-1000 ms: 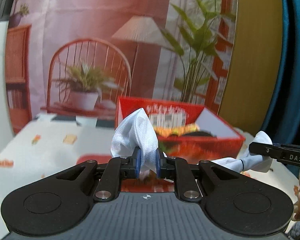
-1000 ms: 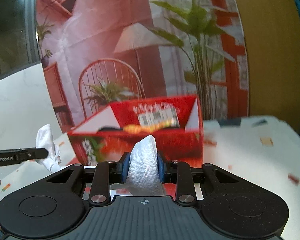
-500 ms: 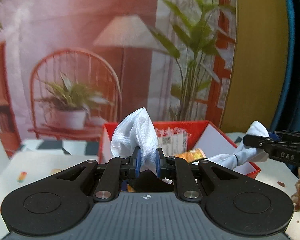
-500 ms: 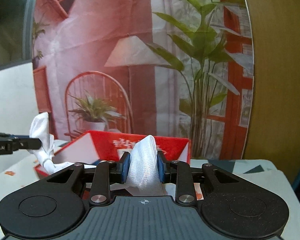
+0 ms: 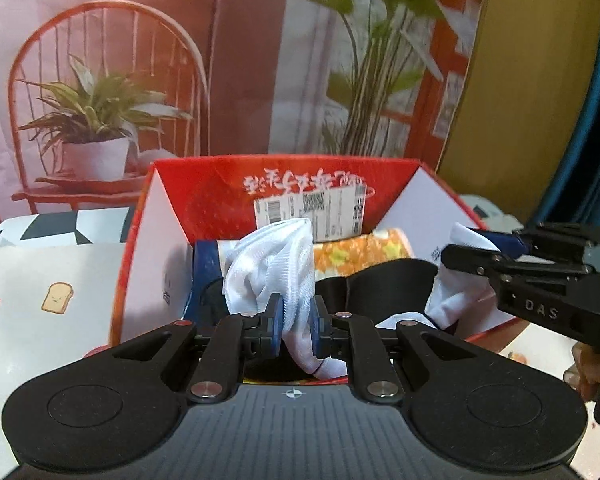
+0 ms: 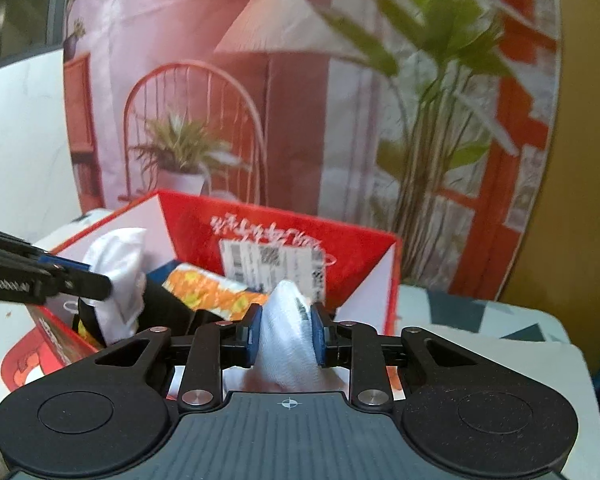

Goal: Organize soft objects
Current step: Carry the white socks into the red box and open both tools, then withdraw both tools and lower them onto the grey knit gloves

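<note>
Over red box (image 5: 432, 188), both hand-held grippers pinching white cloth (image 5: 272, 268)

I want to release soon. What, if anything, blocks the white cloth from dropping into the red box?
Nothing visible. Held by the left gripper and right gripper, the white cloth hangs above the open red cardboard box, over an orange patterned fabric and a black item.

The box (image 5: 148, 248) stands on the counter (image 5: 40, 280), before the backdrop (image 5: 240, 60). In it, a patterned cloth (image 5: 364, 252) lies behind a dark item (image 5: 388, 284). The sock (image 5: 272, 268) hangs over the box, its 2 ends left and right.
</note>
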Action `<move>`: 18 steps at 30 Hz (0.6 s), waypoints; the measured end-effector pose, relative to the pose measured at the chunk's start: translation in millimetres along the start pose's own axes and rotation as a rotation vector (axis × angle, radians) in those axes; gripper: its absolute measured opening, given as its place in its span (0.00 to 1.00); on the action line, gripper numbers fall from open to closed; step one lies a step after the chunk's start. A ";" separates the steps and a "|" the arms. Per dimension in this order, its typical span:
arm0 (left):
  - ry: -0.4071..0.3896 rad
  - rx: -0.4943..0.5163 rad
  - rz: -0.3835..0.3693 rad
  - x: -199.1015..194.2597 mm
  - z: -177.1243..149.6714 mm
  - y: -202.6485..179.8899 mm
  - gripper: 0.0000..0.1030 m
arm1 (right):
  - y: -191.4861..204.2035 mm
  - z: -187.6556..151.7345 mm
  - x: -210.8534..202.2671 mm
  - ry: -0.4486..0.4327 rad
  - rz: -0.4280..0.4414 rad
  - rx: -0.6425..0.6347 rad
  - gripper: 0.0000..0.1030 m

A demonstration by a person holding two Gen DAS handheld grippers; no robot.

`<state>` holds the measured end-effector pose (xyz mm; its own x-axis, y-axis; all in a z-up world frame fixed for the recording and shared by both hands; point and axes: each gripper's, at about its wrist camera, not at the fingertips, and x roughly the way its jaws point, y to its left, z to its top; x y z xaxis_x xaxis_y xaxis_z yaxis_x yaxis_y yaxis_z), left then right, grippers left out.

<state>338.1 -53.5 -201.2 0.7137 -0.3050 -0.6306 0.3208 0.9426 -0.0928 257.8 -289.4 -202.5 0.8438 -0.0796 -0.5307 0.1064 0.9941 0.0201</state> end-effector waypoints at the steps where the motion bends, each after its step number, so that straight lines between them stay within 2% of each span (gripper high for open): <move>1: 0.006 0.002 0.000 2.4 -0.4 0.2 0.15 | 1.4 0.6 3.5 0.011 0.004 0.001 0.22; 9: 0.039 0.010 0.010 13.2 -3.4 3.1 0.15 | -0.1 -2.2 17.5 0.053 0.017 0.045 0.22; 12: 0.003 0.088 0.019 6.2 -3.8 -5.4 0.19 | -2.9 -4.5 15.9 0.048 0.001 0.062 0.25; 14: -0.014 0.118 0.020 0.2 -4.0 -9.9 0.39 | -3.4 -4.8 12.2 0.032 -0.012 0.059 0.31; 15: -0.028 0.124 0.017 -3.8 -3.6 -11.3 0.45 | -3.3 -4.5 10.3 0.024 -0.020 0.056 0.33; 16: -0.041 0.128 0.020 -7.6 -3.3 -12.1 0.53 | -2.8 -4.1 8.3 0.016 -0.030 0.051 0.39; 17: -0.054 0.132 0.026 -11.7 -2.7 -13.1 0.57 | -2.2 -3.5 6.1 0.008 -0.040 0.048 0.45; 18: -0.060 0.136 0.032 -14.2 -2.2 -14.1 0.58 | -0.3 -3.5 2.3 -0.007 -0.048 0.045 0.57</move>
<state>322.1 -62.2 -192.6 0.7596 -0.2868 -0.5838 0.3762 0.9259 0.0345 257.9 -289.7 -206.7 0.8405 -0.1282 -0.5264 0.1705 0.9848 0.0324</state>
